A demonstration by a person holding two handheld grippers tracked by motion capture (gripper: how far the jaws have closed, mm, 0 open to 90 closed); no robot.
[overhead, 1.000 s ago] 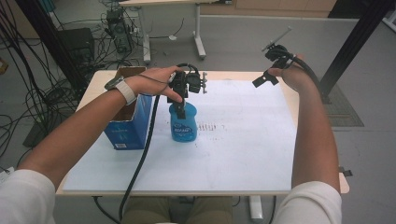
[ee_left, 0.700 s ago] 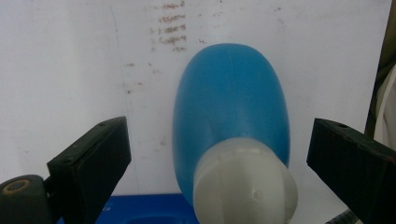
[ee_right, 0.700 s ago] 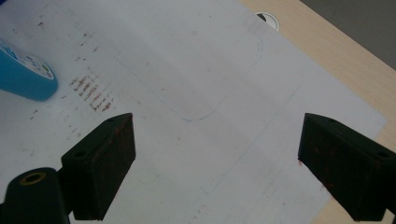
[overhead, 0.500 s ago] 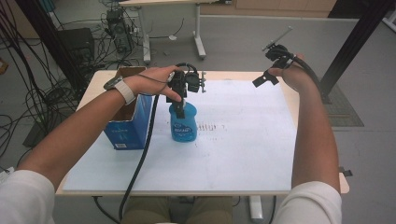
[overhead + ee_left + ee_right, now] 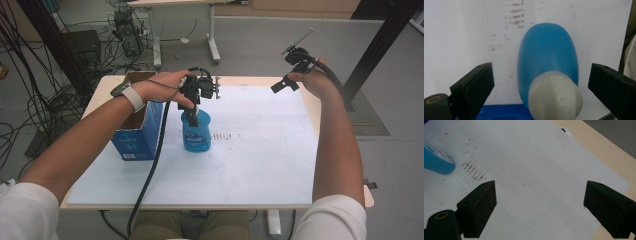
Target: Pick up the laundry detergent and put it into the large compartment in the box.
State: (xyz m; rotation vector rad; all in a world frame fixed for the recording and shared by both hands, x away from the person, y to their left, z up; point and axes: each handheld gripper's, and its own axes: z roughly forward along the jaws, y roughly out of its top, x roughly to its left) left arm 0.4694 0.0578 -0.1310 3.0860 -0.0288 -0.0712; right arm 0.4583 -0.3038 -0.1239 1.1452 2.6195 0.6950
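bottle (image 5: 547,62) base hidden, label (image 5: 195,141) unreadable

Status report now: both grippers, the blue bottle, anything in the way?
Left gripper open, jaws either side of blue bottle cap, not closed. Right gripper open, holding nothing, high at far right. Blue box beside bottle.

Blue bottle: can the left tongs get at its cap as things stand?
Probably yes. The left tongs hang right above the blue bottle, jaws wide open either side of its white cap, and nothing sits between them.
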